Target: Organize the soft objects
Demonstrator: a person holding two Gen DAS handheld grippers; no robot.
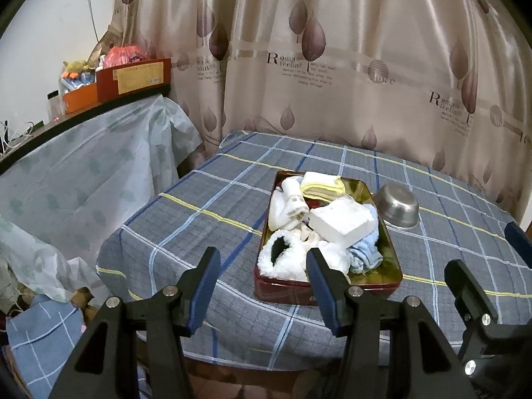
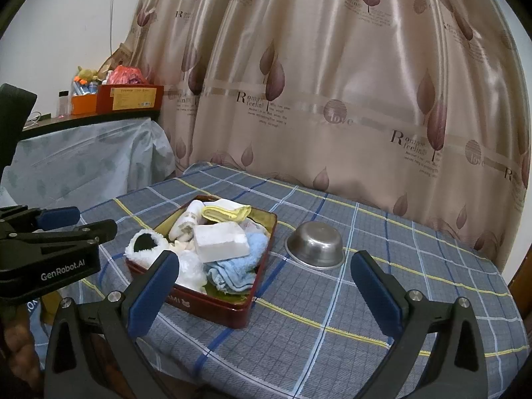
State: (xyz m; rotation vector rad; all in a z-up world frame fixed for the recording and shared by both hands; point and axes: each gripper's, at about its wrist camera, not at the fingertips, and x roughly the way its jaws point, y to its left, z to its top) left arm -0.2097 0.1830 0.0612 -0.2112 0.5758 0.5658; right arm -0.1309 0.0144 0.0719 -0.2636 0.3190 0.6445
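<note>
1. The left gripper [image 1: 262, 286] has black arms and blue pads. Its fingers stand apart with nothing between them.
2. The right gripper [image 2: 264, 284] looks the same. Its fingers stand wide apart, and they hold nothing too.
3. Just past the left gripper's fingertips sits a dark red metal tin with a gold inside [image 1: 392, 262]. It rests on a table with a grey-blue checked cloth [image 1: 199, 219].
4. The tin is full of soft things. A fluffy white slipper with a black inside [image 1: 282, 256] lies at the near end, closest to the left fingertips.
5. A white foam-like block [image 1: 342, 221] lies on top in the middle, over a light blue towel [image 1: 364, 256].
6. A folded yellow and white cloth [image 1: 321, 184] lies at the far end, beside a white sock with small print [image 1: 294, 204].
7. From the right gripper, the tin shows ahead, past its left finger (that finger hides a bit of the tin).
8. An upside-down shiny steel bowl [image 2: 316, 244] sits on the cloth just beside the tin, ahead between the right fingers.
9. A beige curtain with brown leaves [image 2: 332, 83] hangs behind the table.
</note>
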